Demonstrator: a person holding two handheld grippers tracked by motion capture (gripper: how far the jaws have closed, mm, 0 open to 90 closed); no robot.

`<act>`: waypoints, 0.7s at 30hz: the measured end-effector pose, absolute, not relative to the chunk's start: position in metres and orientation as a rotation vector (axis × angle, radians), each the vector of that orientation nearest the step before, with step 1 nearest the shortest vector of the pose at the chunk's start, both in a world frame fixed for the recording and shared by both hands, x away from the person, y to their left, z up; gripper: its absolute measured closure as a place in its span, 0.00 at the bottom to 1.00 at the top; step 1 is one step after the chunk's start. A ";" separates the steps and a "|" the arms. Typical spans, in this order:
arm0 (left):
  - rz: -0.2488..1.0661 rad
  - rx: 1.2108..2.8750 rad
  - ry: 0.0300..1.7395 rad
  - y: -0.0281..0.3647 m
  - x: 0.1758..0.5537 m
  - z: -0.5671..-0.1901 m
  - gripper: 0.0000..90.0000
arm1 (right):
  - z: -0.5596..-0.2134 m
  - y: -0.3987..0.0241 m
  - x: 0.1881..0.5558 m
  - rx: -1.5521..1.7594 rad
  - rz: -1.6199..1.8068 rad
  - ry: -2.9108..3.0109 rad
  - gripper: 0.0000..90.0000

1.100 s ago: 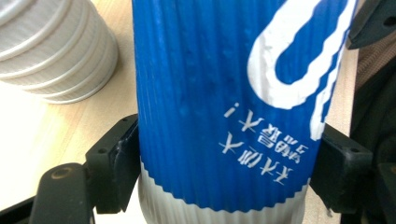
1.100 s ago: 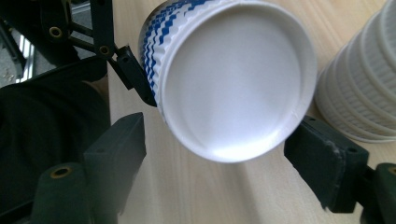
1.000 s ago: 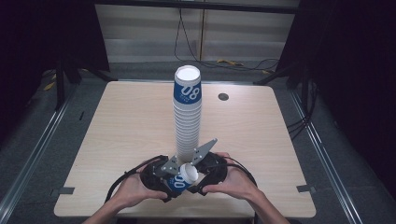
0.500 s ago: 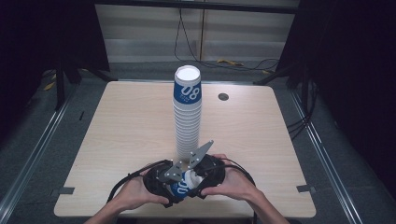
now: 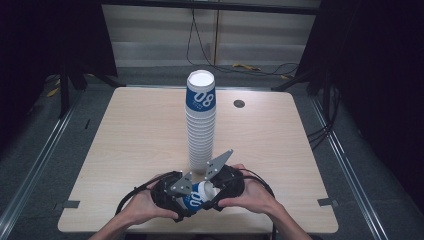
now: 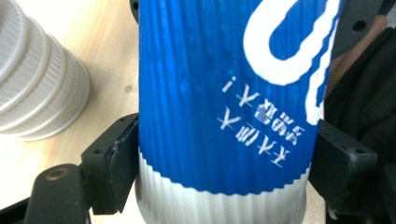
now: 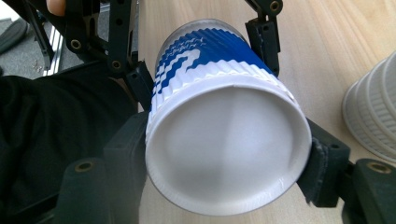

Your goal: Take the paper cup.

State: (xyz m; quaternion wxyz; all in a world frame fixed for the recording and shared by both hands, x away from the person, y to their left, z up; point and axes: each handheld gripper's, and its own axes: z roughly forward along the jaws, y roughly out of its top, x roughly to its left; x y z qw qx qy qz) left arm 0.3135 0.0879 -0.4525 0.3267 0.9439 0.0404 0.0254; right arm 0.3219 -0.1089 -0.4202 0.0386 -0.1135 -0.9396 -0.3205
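Observation:
A blue-and-white ribbed paper cup (image 5: 196,197) lies on its side, held between both grippers just above the table's front edge. My left gripper (image 6: 231,161) is shut on it, its pads (image 6: 119,161) pressing the cup (image 6: 224,93) near the white band. My right gripper (image 7: 226,156) has just been closing and now clamps the cup's white end (image 7: 229,149), with the left gripper (image 7: 203,58) gripping farther along. From above, the left gripper (image 5: 189,201) and right gripper (image 5: 206,191) meet at the cup. A tall stack of cups (image 5: 201,125) stands right behind them.
The stack's base (image 6: 37,79) (image 7: 373,116) stands close beside the held cup. The light wooden table (image 5: 125,130) has a small dark round hole (image 5: 239,103) at the back right. Cables trail from both grippers near the front edge.
The right gripper's jaws have closed onto the cup's white end. The two grippers have drawn together and the cup has tipped so its blue side faces up.

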 end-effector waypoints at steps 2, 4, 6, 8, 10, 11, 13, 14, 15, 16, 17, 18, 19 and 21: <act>0.066 2.452 0.118 0.089 0.314 -0.453 0.20 | -0.420 -0.110 0.323 -0.342 -0.996 -2.881 0.33; 0.067 2.434 0.111 0.091 0.315 -0.453 0.20 | -0.420 -0.111 0.324 -0.356 -1.005 -2.870 0.33; 0.075 2.416 0.111 0.091 0.314 -0.454 0.20 | -0.421 -0.113 0.324 -0.359 -1.005 -2.868 0.33; 0.076 2.410 0.109 0.093 0.314 -0.454 0.20 | -0.421 -0.113 0.325 -0.357 -1.014 -2.863 0.33; 0.081 2.409 0.089 0.094 0.315 -0.453 0.20 | -0.421 -0.114 0.324 -0.369 -1.003 -2.863 0.33; 0.072 2.396 0.096 0.093 0.315 -0.454 0.20 | -0.421 -0.115 0.324 -0.364 -1.014 -2.860 0.33; 0.070 2.387 0.100 0.094 0.315 -0.454 0.20 | -0.421 -0.116 0.324 -0.370 -1.020 -2.856 0.33; 0.071 2.386 0.096 0.094 0.315 -0.454 0.20 | -0.421 -0.116 0.325 -0.364 -1.018 -2.853 0.33; 0.071 2.391 0.098 0.095 0.315 -0.453 0.20 | -0.421 -0.116 0.325 -0.368 -1.016 -2.850 0.33; 0.069 2.387 0.095 0.096 0.316 -0.452 0.20 | -0.421 -0.115 0.325 -0.361 -1.015 -2.855 0.33; 0.057 2.374 0.103 0.096 0.316 -0.451 0.20 | -0.422 -0.114 0.325 -0.363 -1.000 -2.865 0.33; 0.055 2.364 0.108 0.097 0.316 -0.451 0.20 | -0.423 -0.113 0.325 -0.360 -0.992 -2.874 0.33; 0.049 2.361 0.109 0.097 0.316 -0.450 0.20 | -0.423 -0.113 0.325 -0.358 -0.989 -2.871 0.33; 0.046 2.359 0.110 0.098 0.316 -0.450 0.20 | -0.425 -0.114 0.325 -0.369 -0.996 -2.864 0.33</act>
